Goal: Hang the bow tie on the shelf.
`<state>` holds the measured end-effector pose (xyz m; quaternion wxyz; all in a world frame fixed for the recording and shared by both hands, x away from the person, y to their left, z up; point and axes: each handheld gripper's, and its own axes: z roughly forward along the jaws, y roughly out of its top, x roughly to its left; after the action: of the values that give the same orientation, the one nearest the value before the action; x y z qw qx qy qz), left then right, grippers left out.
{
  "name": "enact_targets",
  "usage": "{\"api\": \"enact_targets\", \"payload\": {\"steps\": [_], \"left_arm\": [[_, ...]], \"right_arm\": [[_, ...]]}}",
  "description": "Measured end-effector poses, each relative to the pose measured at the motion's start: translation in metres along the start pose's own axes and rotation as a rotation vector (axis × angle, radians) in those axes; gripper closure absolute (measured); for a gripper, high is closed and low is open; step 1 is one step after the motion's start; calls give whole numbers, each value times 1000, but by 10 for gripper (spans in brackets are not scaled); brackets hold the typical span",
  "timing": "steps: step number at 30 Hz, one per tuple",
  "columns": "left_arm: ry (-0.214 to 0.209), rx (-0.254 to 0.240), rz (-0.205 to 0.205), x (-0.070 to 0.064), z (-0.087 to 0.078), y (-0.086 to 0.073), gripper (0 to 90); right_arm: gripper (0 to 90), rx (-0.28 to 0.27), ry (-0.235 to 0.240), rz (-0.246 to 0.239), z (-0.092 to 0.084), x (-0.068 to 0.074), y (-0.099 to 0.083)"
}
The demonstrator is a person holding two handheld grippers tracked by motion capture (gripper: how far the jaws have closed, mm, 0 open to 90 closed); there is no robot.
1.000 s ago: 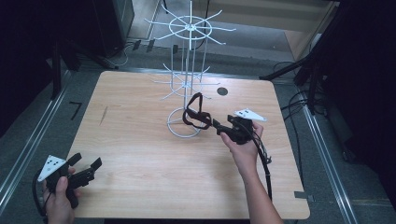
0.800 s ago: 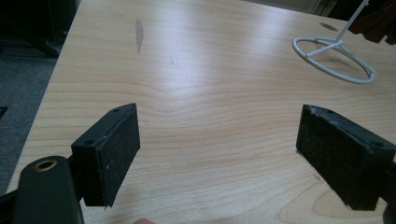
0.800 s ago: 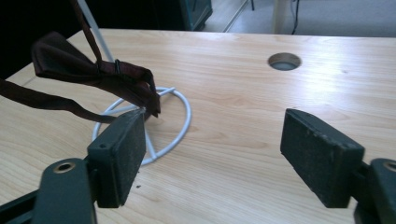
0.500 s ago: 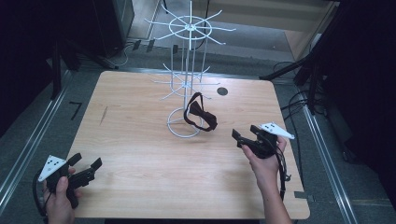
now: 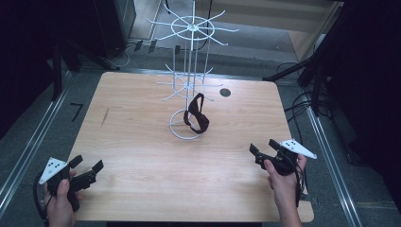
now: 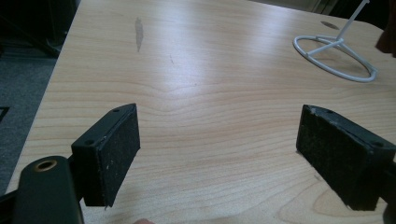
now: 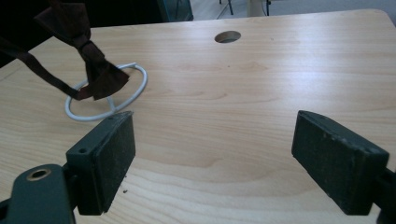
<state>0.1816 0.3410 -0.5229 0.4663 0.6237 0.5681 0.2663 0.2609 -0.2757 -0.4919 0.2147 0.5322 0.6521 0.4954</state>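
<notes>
Dark brown bow tie (image 5: 196,113) with strap, hanging from a lower arm of the white wire display rack (image 5: 188,71), near the middle of the wooden table (image 5: 142,151); knot and wings dangling just above the rack's ring base (image 5: 182,134), strap looped up to the arm; seen again in the right gripper view (image 7: 88,56) at upper left, suspended over the ring base (image 7: 135,88), free of both grippers

Right gripper (image 5: 265,152) at the near right part of the table, well apart from the bow tie, pointing leftward across the tabletop; jaws wide apart after just having been opening, nothing between them but bare wood, as in the right gripper view (image 7: 215,158); grey three-cornered plate on top, hand (image 5: 283,177) wrapped around the body from below

Left gripper (image 5: 87,166) at the near left corner, held by the left hand (image 5: 59,201); jaws spread wide and empty, bare tabletop between the pads in the left gripper view (image 6: 219,154), ring base (image 6: 334,58) far off at upper right

Round cable hole (image 5: 225,92) in the tabletop behind the rack
</notes>
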Motion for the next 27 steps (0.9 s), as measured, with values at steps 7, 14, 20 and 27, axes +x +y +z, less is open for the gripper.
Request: {"api": "enact_targets", "payload": {"steps": [7,14,20,27], "left_arm": [[0,-1,-1,0,0,0,144],[-1,1,-1,0,0,0,144],[2,1,-1,0,0,0,144],[2,0,0,-1,0,0,144]], "right_arm": [[139,3,-22,5,-12,-12,-15],[138,10,-58,19,-26,-26,-28],[139,27,-86,33,-36,-37,-39],[138,39,-116,49,-48,-50,-53]]}}
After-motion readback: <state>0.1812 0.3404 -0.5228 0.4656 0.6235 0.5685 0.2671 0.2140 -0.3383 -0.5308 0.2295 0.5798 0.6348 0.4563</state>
